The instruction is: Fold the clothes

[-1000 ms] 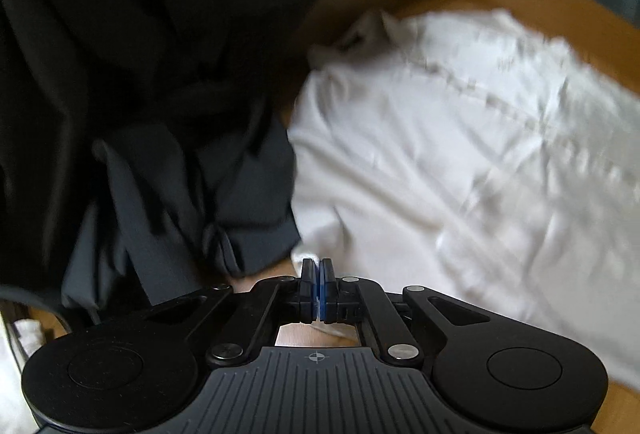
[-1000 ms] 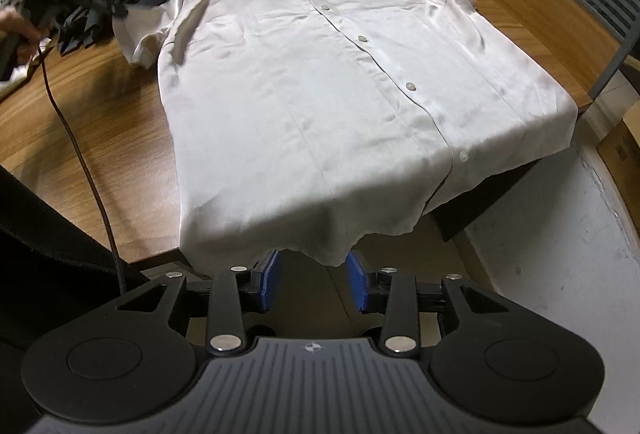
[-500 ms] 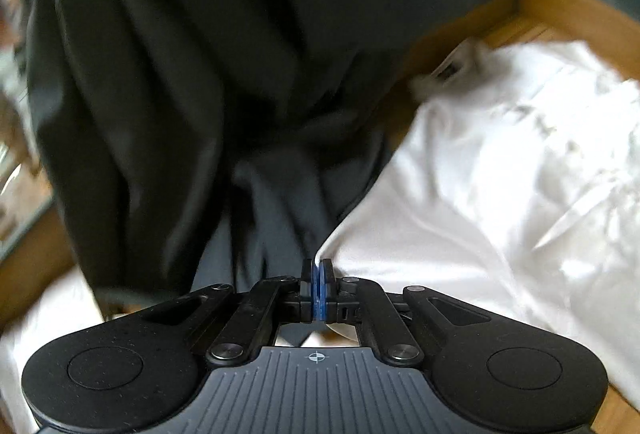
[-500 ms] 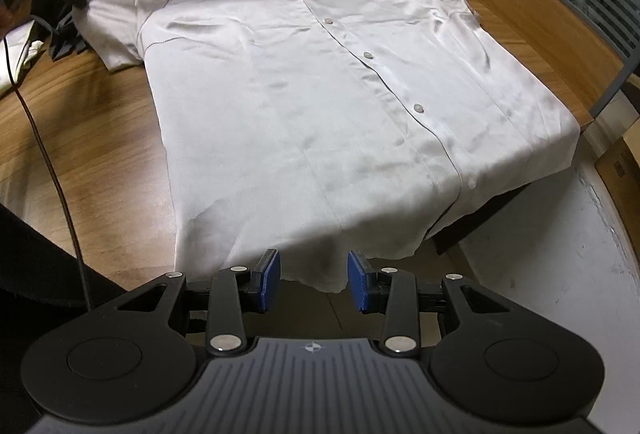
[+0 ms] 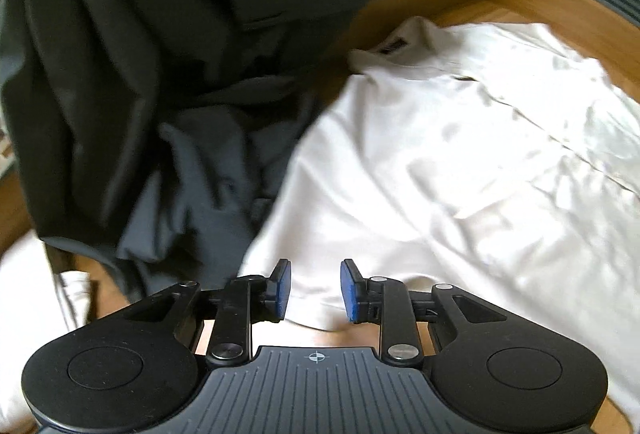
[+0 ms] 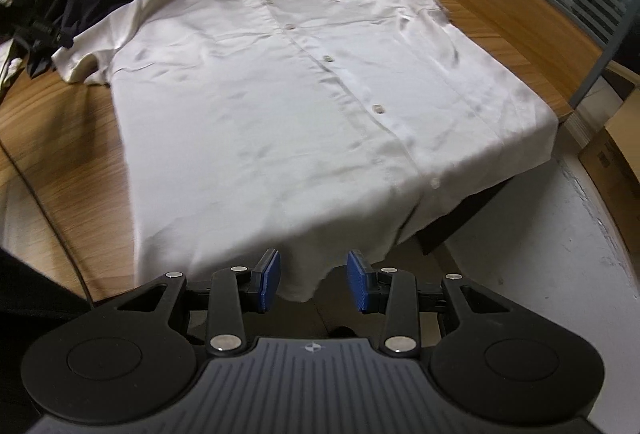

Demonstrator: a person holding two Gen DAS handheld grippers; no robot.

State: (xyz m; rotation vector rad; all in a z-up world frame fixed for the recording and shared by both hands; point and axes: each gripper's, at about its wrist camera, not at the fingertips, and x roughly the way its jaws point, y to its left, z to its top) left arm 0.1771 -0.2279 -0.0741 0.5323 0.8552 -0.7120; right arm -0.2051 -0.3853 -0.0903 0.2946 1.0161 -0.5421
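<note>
Left gripper [image 5: 311,290] open, empty, over white shirt [image 6: 304,94] sleeve; right gripper [image 6: 313,282] open at near hem; risk: snagging dark clothes [image 5: 168,106] piled left

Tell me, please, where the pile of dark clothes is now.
The pile of dark clothes fills the left of the left wrist view, on the wooden table, touching the white shirt at its collar and sleeve.

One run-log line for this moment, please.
phase: shirt spread | left gripper: open at sleeve | right gripper: open at hem | white shirt: flat, buttoned | dark clothes: piled beside
</note>
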